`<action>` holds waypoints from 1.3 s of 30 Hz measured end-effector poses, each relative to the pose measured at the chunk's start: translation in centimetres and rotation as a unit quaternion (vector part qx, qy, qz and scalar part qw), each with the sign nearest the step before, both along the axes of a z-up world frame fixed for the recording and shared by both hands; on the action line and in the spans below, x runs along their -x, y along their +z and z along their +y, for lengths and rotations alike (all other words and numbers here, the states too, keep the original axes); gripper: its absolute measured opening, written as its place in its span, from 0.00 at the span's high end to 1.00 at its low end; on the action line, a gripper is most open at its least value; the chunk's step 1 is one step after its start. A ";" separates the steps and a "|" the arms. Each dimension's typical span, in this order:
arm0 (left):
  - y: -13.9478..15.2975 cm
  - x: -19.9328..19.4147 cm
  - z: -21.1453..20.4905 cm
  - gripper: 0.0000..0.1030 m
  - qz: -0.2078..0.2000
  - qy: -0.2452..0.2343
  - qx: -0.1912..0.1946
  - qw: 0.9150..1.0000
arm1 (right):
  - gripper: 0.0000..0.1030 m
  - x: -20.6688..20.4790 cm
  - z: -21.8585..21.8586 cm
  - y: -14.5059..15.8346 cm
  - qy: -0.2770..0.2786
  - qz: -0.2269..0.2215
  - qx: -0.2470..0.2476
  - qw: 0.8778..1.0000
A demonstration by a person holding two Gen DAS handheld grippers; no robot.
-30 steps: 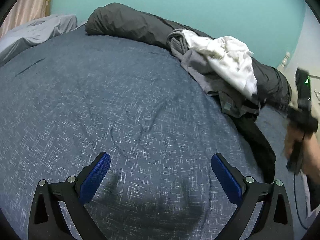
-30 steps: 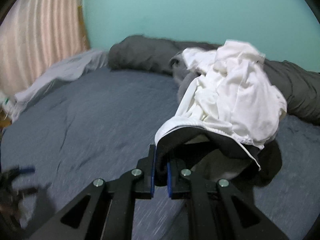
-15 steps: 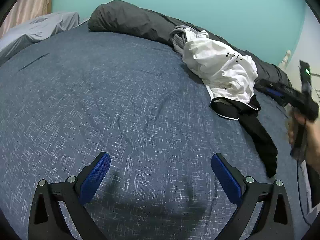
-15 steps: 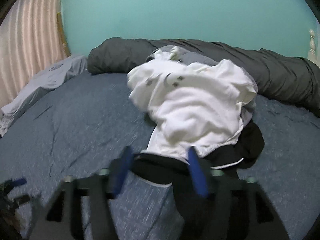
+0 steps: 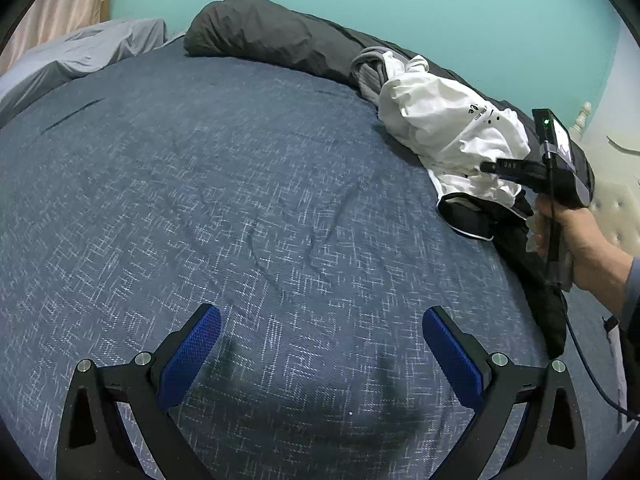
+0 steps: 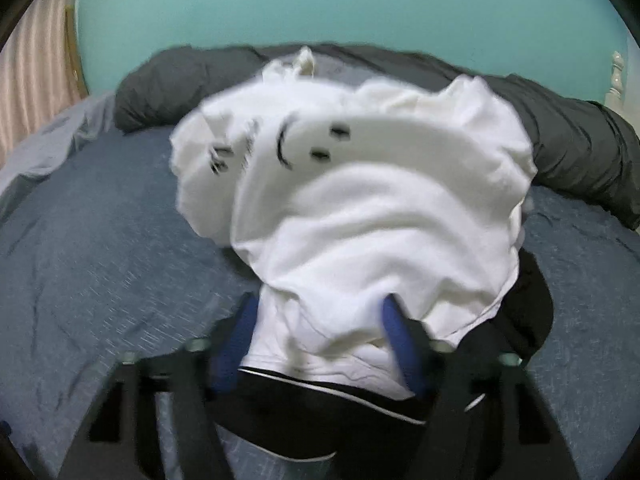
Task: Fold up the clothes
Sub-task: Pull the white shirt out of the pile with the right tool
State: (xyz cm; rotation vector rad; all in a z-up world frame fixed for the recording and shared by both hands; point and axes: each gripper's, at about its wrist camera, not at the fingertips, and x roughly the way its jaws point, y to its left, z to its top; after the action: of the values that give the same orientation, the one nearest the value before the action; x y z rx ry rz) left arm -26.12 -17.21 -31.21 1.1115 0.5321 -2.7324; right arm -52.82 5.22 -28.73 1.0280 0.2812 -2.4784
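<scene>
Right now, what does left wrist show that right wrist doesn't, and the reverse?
Left wrist only: the left gripper, jaws wide over bare blue bedspread, and the person's hand holding the right gripper from the side.

Right wrist only: the right gripper from behind, its jaws just closing, white fabric between them; the smiley print on the white shirt.

Both: white shirt, black garment under it, dark grey duvet roll, teal wall.

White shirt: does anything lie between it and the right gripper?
Nothing visible does. The right gripper, jaws just closing, straddles the lower edge of the white shirt, which tops the pile; the black garment lies underneath.
</scene>
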 end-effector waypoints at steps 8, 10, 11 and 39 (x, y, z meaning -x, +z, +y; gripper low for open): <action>0.2 -0.3 0.8 0.00 0.003 -0.009 0.005 1.000 | 0.97 -2.1 2.3 3.0 0.029 0.032 0.051 0.998; 0.5 -0.5 1.1 0.00 0.007 -0.013 0.014 1.000 | 0.97 -3.4 3.1 4.9 0.040 0.042 0.078 0.995; 0.6 -0.6 1.1 0.00 0.008 -0.015 0.015 1.000 | 0.97 -4.1 3.5 5.7 0.048 0.046 0.089 0.994; 7.1 -13.0 -1.2 0.00 0.085 0.031 -0.005 0.996 | 0.97 -28.9 11.7 15.2 0.123 0.046 0.170 0.977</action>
State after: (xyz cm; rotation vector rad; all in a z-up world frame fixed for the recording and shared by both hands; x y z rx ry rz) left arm -13.11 -18.38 -24.16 0.8548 0.5939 -2.7867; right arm -23.90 16.94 -13.53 0.6939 0.0074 -2.2500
